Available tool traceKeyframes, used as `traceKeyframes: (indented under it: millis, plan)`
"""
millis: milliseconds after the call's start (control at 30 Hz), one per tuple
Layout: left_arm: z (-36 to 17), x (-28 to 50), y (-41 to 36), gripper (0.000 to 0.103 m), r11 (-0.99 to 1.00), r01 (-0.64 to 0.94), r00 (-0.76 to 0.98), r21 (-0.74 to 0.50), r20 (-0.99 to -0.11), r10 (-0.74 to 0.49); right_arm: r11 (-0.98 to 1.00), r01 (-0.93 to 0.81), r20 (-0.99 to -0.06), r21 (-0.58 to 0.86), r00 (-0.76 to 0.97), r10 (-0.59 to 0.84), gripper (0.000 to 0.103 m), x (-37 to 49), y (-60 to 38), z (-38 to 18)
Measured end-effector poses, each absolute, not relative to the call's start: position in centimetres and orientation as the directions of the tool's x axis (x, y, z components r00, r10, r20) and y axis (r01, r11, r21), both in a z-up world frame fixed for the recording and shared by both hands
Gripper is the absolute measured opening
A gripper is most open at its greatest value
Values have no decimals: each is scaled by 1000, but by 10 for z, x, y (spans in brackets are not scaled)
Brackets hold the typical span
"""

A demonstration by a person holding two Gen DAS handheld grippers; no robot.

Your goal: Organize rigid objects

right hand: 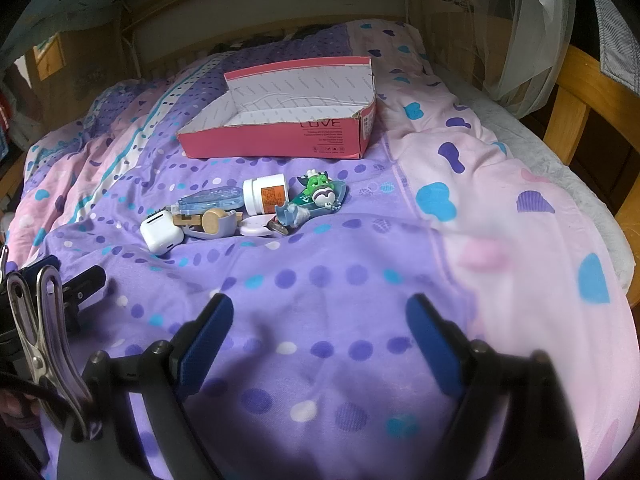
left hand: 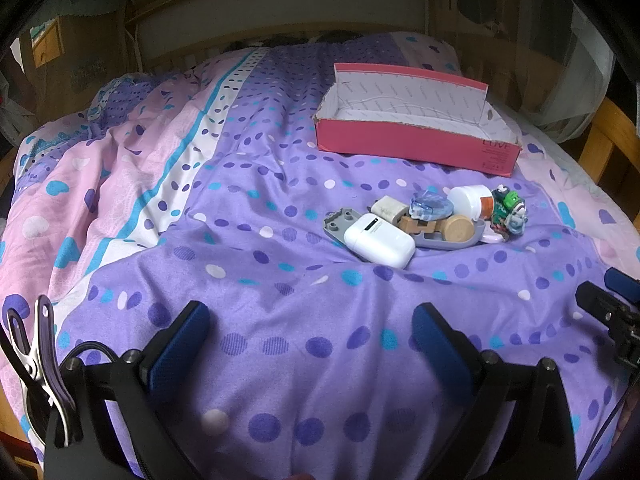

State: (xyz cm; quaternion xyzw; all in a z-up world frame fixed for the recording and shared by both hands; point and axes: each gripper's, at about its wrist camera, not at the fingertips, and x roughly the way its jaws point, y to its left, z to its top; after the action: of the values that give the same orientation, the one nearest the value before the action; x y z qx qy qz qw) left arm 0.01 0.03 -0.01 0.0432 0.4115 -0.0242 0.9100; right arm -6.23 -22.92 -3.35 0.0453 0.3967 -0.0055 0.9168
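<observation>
A pile of small rigid objects lies on the purple dotted bedspread: a white case [left hand: 379, 240] [right hand: 161, 234], a wooden roller toy [left hand: 440, 227] [right hand: 208, 219], a blue clear tape dispenser [left hand: 431, 205] [right hand: 212, 201], a white jar [left hand: 470, 200] [right hand: 265, 193] and a green figure [left hand: 509, 210] [right hand: 318, 189]. An open pink box [left hand: 416, 146] [right hand: 280, 140] stands empty behind the pile. My left gripper [left hand: 312, 330] and right gripper [right hand: 320, 322] are open and empty, hovering over the bedspread well short of the pile.
A wooden bed frame [right hand: 576, 92] runs along the right side and a headboard [left hand: 280, 12] across the back. A metal clip [left hand: 34, 356] [right hand: 36, 336] is mounted beside each gripper. The right gripper's body shows at the left wrist view's right edge [left hand: 612, 304].
</observation>
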Motion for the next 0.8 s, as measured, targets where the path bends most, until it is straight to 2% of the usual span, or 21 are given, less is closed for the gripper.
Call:
traceKeyframes:
  millis: [800]
  plan:
    - [-4,1,5,103,996,83,650,29,-760,-32,995,45,-731,84,682,31,90,-62,-229,-34]
